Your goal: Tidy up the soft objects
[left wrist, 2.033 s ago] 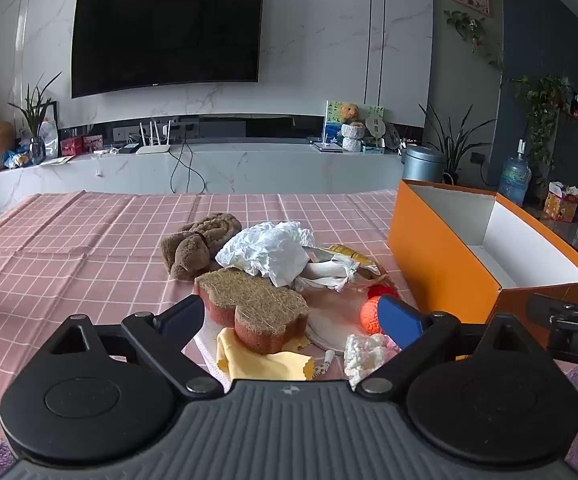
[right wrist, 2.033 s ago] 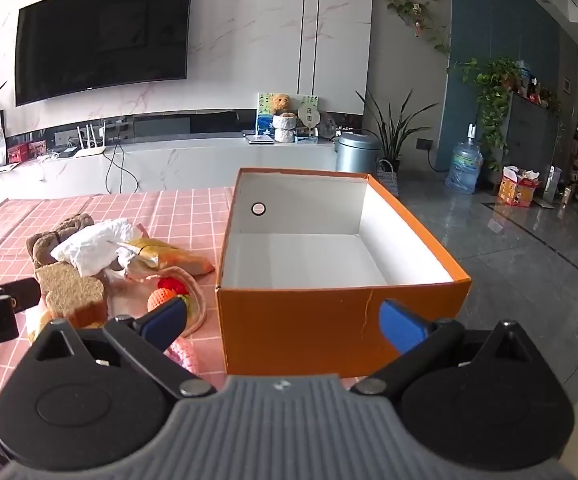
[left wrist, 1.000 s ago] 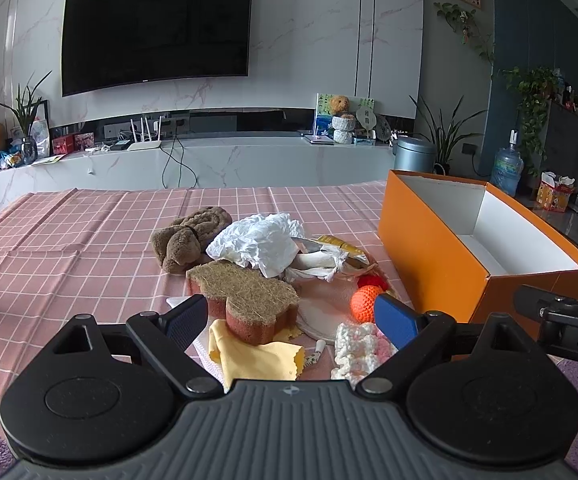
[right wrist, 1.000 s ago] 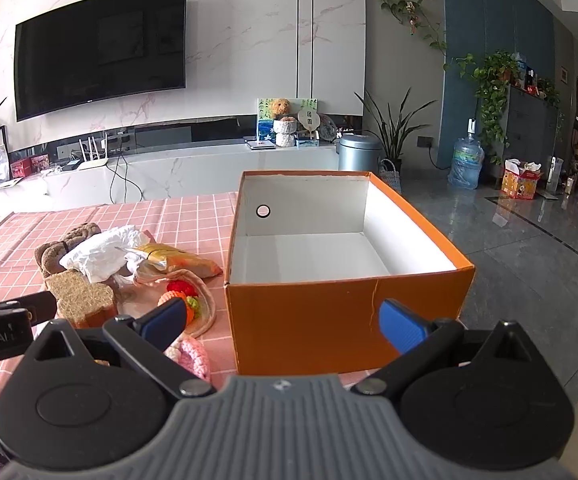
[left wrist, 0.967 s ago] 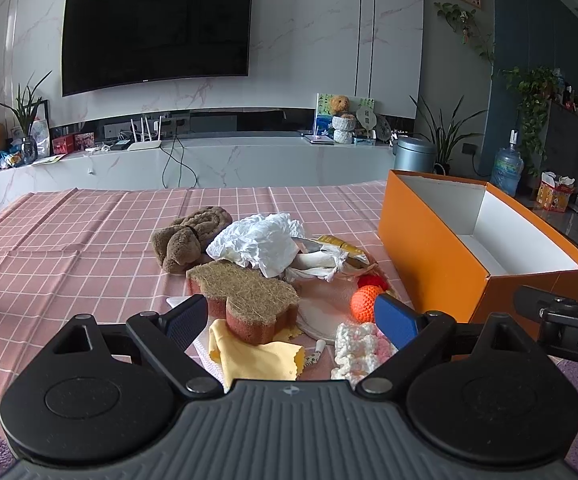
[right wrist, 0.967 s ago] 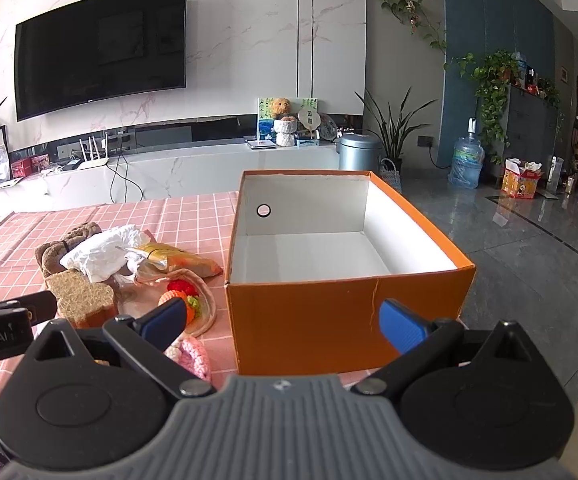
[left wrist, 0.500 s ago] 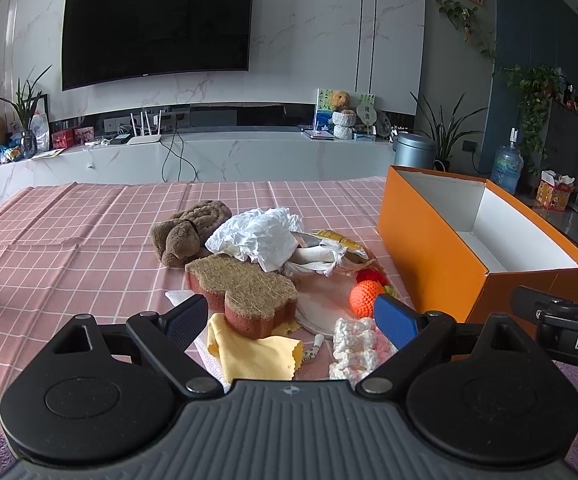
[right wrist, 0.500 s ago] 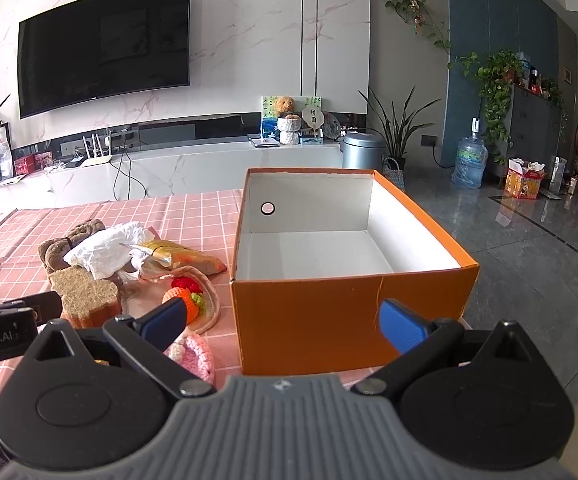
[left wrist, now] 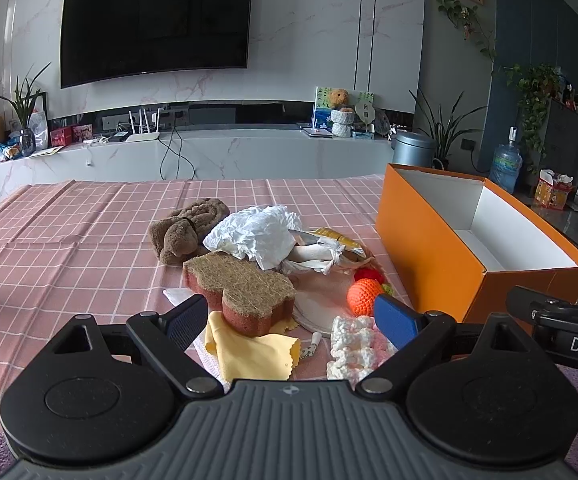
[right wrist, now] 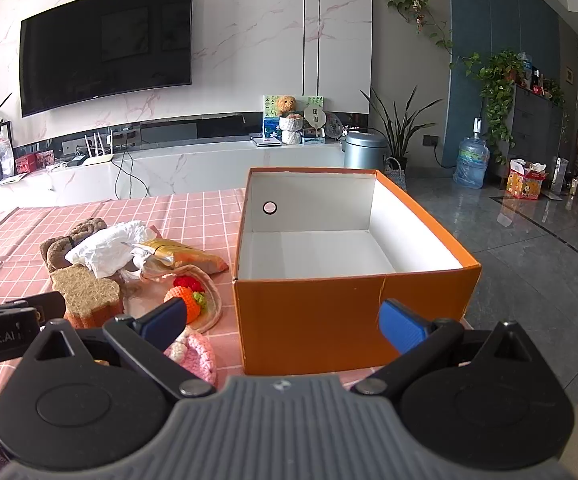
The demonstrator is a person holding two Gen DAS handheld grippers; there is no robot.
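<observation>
Soft pile (left wrist: 265, 276) untouched; both tongs wide, empty.

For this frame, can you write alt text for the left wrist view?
The open left gripper hovers over a pile of soft things on a pink checked tablecloth: a sponge, yellow cloth, brown plush toy, crumpled white paper and orange knitted ball. An empty orange box stands to the right.

- Both views are bright and sharp, lit by soft daylight, nothing really blurred.
- Heavy fisheye bend: the wall and TV (left wrist: 155, 26) curve, corners go black.
- The glossy floor (right wrist: 537, 240) on the right reflects light.
- Shadows under the table's soft things are faint; the box interior (right wrist: 317, 248) looks bright white.
</observation>
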